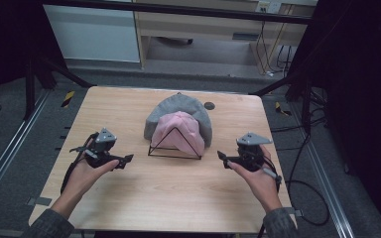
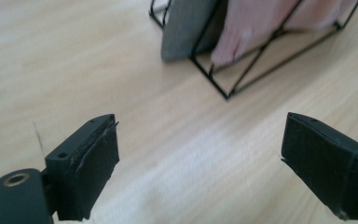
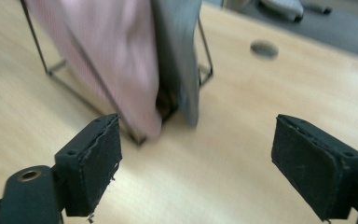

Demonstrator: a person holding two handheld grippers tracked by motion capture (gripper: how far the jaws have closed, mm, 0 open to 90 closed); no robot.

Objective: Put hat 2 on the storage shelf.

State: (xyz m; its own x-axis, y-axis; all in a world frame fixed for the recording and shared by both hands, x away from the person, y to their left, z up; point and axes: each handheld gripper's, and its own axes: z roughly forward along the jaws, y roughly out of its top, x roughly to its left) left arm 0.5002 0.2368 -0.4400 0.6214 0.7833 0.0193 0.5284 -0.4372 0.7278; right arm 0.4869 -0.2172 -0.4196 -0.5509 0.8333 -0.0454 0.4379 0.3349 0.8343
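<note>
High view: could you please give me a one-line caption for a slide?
Two hand-held grippers, left and right, fingers open, flank a wire stand holding pink cap and grey cap.

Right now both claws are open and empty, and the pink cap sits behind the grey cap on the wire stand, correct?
Not quite: the pink cap sits in front of the grey cap on the wire stand, as the high view shows. Both the left claw and the right claw are open and empty.

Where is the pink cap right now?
In the high view, the pink cap leans on a black wire stand mid-table, in front of a grey cap.
</note>
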